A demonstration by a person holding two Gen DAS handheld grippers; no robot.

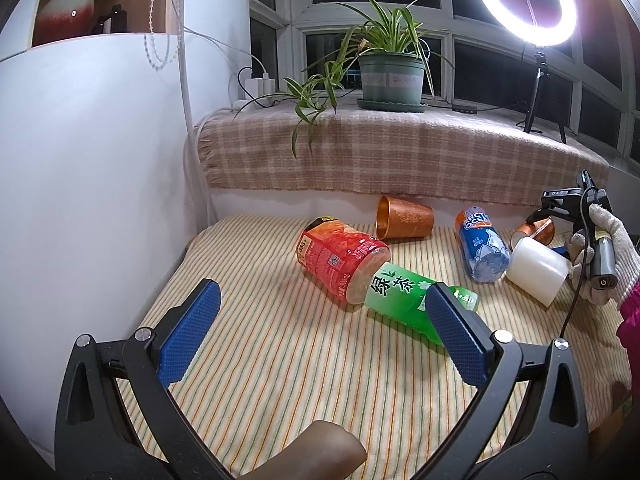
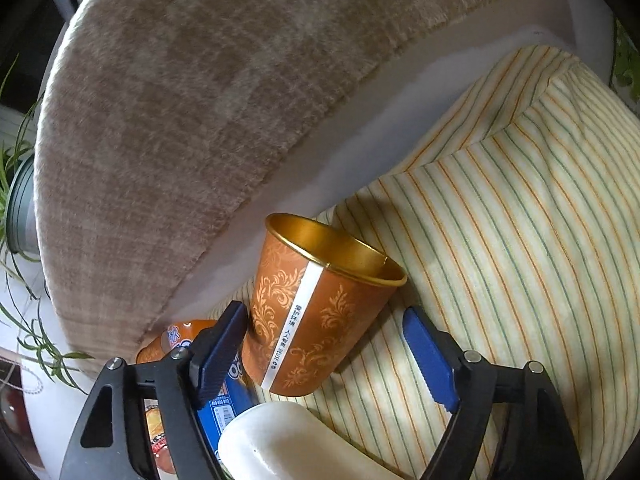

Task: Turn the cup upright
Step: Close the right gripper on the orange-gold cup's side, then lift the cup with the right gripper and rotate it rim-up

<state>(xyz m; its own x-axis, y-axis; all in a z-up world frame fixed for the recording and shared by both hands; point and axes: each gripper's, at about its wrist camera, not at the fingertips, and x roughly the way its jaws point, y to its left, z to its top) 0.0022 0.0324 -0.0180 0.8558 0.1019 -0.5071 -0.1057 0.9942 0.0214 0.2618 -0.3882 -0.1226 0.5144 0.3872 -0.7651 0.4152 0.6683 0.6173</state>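
Note:
An orange paper cup with gold lining and a leaf pattern lies on the striped cloth between the open fingers of my right gripper, not gripped. In the left wrist view this cup is partly hidden behind a white cup at the far right, where the gloved hand holds the right gripper. A second orange cup lies on its side near the back wall. My left gripper is open and empty above the near cloth.
A red bottle, a green tea bottle and a blue bottle lie on the striped cloth. A plaid-covered sill with a potted plant and a ring light stands behind. A white wall is at the left.

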